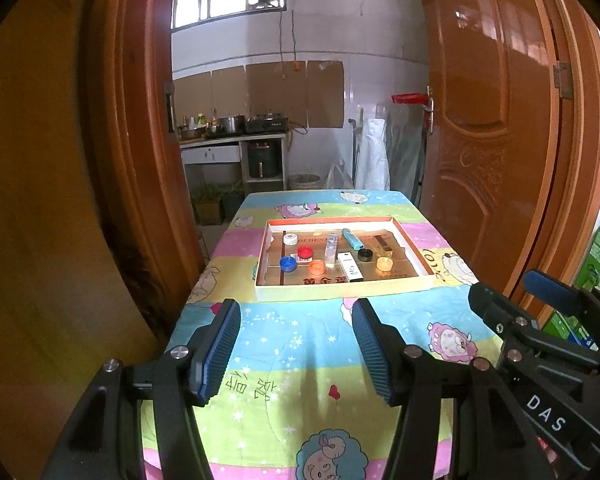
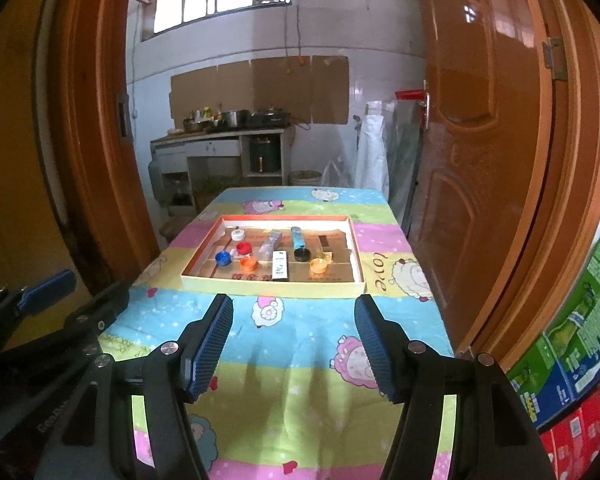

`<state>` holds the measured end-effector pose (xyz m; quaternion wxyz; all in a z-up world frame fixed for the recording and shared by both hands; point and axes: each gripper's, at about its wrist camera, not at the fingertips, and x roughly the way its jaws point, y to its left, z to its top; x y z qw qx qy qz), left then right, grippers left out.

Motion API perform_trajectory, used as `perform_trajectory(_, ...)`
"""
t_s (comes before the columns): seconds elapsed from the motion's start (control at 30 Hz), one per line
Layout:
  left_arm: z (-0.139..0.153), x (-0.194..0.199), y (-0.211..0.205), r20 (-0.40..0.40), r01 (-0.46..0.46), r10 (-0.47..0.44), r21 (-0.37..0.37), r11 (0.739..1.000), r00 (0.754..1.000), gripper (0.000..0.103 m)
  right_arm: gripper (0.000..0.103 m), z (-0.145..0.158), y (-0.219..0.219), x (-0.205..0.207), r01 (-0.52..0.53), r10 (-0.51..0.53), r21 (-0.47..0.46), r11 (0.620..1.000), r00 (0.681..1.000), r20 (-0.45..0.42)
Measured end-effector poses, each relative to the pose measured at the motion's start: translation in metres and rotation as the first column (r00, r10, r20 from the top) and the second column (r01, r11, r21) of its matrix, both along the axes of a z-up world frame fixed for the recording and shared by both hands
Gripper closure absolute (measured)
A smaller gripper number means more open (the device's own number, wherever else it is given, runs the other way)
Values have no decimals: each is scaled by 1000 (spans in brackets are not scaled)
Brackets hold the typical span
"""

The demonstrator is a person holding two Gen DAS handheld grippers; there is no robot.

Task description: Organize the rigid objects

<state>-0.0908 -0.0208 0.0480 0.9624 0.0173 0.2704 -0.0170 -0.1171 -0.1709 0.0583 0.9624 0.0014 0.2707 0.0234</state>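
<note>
Cardboard-lined shallow tray (image 1: 342,289), white walls with an orange inner rim, lies flat on the table (image 1: 300,340), toward its far half.

Contents, left portion: white cap (image 1: 290,239) at the back; red cap (image 1: 305,252) just in front of it; blue cap (image 1: 288,263) and orange cap (image 1: 317,267) nearest the front wall, side by side.

Contents, middle: clear oblong piece (image 1: 331,245) lying lengthwise; white box with a dark end (image 1: 350,267) just right of it, reaching toward the front wall; teal lighter (image 1: 352,239) angled at the back.

Contents, right portion: black cap (image 1: 364,255); amber cap (image 1: 384,264) beside it; dark flat rectangle (image 1: 382,242) behind them.

Table covering: cartoon-sheep cloth in blue, yellow, pink and green bands.

Left tongs (image 1: 296,344): spread wide, nothing between the blue ribbed pads, above the cloth short of the tray. Right tongs (image 2: 294,344): likewise spread and empty, level with the left ones, well apart from the tray.

Surroundings: brown door frame and open door (image 1: 488,120); kitchen counter with pots beyond; stacked green and red cartons (image 2: 572,344) at right.
</note>
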Motion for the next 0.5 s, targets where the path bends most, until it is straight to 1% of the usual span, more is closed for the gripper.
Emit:
perform_trajectory(0.23, 0, -7, 1, 13, -1, 1, -3, 1000, 1000, 45, 38, 4, 2, -11, -4, 4, -10, 1000, 1000, 21)
perform_trajectory(0.5, 1, -9, 3, 13, -2, 2, -13, 1000, 1000, 45, 38, 5, 2, -13, -6, 6, -11, 1000, 1000, 27)
